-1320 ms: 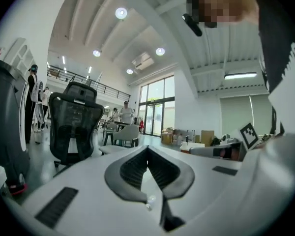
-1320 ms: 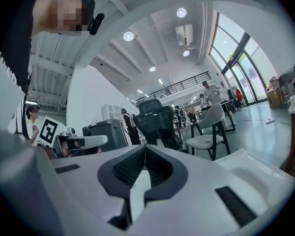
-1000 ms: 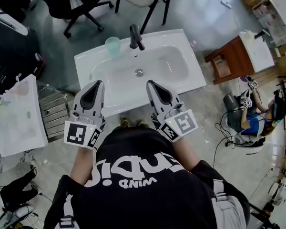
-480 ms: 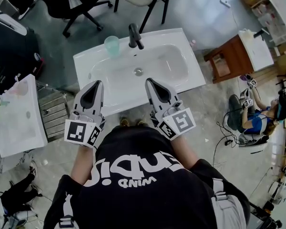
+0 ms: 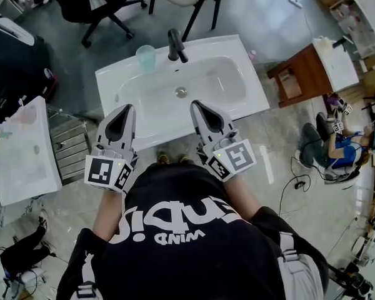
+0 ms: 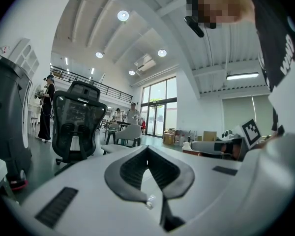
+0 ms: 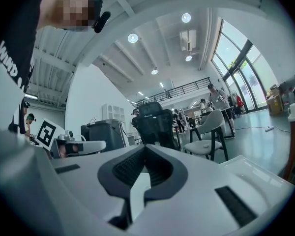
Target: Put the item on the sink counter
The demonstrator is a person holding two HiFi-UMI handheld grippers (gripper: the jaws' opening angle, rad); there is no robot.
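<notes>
Head view: white sink counter. Left gripper and right gripper over its near edge, jaws of both pressed together, empty. Faucet at far rim. Green cup upright on counter beside it, straight ahead of left gripper, the nearer.

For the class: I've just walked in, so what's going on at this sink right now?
A person stands at the white sink, holding the left gripper and the right gripper at its near edge. Both have their jaws together and hold nothing. A pale green cup stands on the sink's counter beside the black faucet.
</notes>
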